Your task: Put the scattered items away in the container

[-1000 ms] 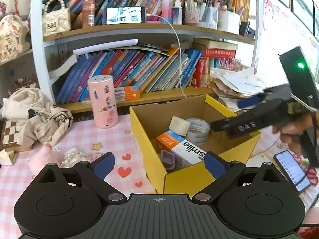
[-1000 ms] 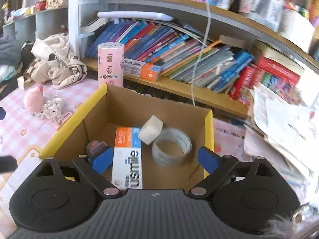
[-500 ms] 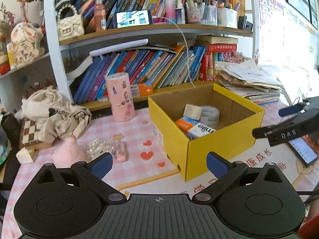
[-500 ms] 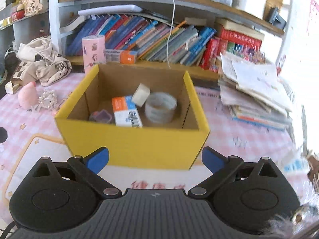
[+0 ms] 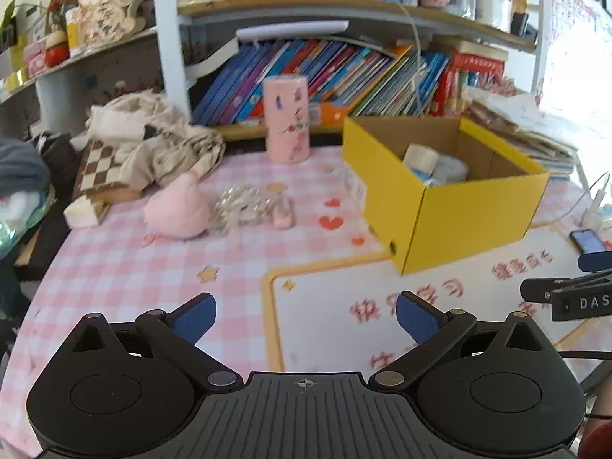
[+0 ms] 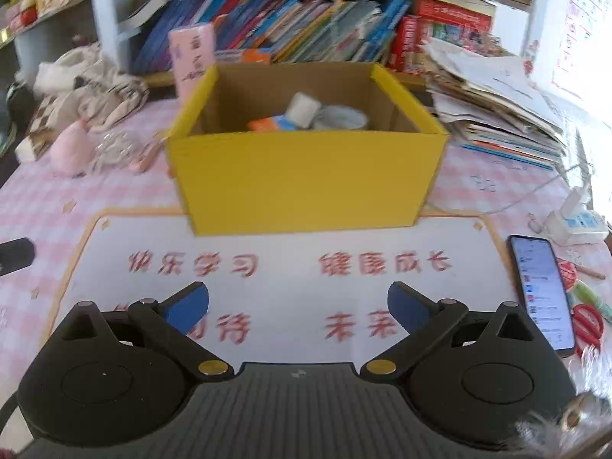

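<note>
The left gripper (image 5: 305,315) is hovering over the pink-checked counter (image 5: 126,267) with its blue-padded jaws spread wide and nothing between them. The right gripper (image 6: 298,306) is hanging over the white mat with red characters (image 6: 290,264), its jaws likewise wide apart and empty; in the left wrist view its black tip is poking in at 3 o'clock.

The yellow cardboard box (image 5: 474,214) is sitting on the counter at about 1 o'clock from the left gripper, and at 12 o'clock from the right one (image 6: 306,187). Inside it, a small white tape roll (image 6: 304,109) is leaning against a larger clear tape roll (image 6: 340,118), with an orange-and-blue carton (image 6: 273,124) lying beside them.

On the counter outside the box, at about 11 o'clock from the left gripper, a pink fluffy plush ball (image 5: 178,210) is lying just beside a clear beaded trinket (image 5: 241,208), and a small pale pink item (image 5: 283,214) is lying next to that; it is too blurred to identify. A tall pink cylindrical canister (image 5: 287,118) is standing upright behind them, near the bookshelf (image 5: 344,72). A black smartphone (image 6: 541,287) is lying face up at 3 o'clock of the right gripper, next to red scissors (image 6: 587,323).
</note>
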A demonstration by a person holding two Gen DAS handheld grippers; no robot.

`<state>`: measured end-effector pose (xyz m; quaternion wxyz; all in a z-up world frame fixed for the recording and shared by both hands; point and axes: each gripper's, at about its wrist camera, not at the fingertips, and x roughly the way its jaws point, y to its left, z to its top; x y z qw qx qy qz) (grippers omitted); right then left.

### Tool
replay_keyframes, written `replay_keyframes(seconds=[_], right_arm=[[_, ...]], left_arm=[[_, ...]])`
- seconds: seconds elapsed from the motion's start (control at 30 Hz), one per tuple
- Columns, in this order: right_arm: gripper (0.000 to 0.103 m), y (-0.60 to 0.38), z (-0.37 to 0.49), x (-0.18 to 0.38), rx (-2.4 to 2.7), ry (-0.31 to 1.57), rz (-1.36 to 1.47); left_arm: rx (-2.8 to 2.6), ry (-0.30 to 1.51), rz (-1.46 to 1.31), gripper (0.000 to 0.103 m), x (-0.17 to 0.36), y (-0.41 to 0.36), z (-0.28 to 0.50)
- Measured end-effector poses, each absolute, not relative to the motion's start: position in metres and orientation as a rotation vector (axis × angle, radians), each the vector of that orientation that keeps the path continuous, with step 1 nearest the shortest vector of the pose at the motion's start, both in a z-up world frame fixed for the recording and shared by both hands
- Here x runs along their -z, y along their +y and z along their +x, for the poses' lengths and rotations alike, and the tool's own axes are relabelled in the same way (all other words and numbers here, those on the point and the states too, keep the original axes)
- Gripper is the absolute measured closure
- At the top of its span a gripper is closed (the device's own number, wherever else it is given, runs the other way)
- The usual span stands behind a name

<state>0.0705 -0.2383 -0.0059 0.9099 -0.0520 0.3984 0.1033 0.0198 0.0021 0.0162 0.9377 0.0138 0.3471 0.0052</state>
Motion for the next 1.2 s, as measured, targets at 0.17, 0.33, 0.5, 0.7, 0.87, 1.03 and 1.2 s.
replay_keyframes(seconds=[0.17, 0.33, 0.5, 0.7, 0.87, 1.03, 1.2], right_arm=[[0.002, -0.211, 0.060, 0.006, -0.267, 0.807, -0.168], [0.001, -0.188, 0.052, 0.008, -0.320, 0.802, -0.219], [0.000, -0.173, 0.049, 0.009, -0.339, 0.805, -0.232], [0.000, -0.152, 0.046, 0.009, -0.371, 0.803, -0.258], [0.000, -0.138, 0.042, 0.009, -0.392, 0.801, -0.280], [0.000, -0.127, 0.041, 0.010, -0.398, 0.802, -0.287], [0.000, -0.115, 0.040, 0.011, -0.415, 0.803, -0.302]], left_arm=[[-0.001, 0.722, 0.038, 0.001, -0.013, 0.010, 0.013], [-0.019, 0.728, 0.026, 0.001, -0.012, 0.024, 0.007], [-0.044, 0.736, 0.008, 0.001, -0.011, 0.039, 0.000], [-0.066, 0.738, -0.003, 0.001, -0.010, 0.056, -0.008], [-0.075, 0.734, -0.008, 0.001, -0.009, 0.066, -0.013], [-0.079, 0.733, -0.017, 0.001, -0.008, 0.077, -0.015], [-0.091, 0.735, -0.028, 0.001, -0.007, 0.089, -0.021]])
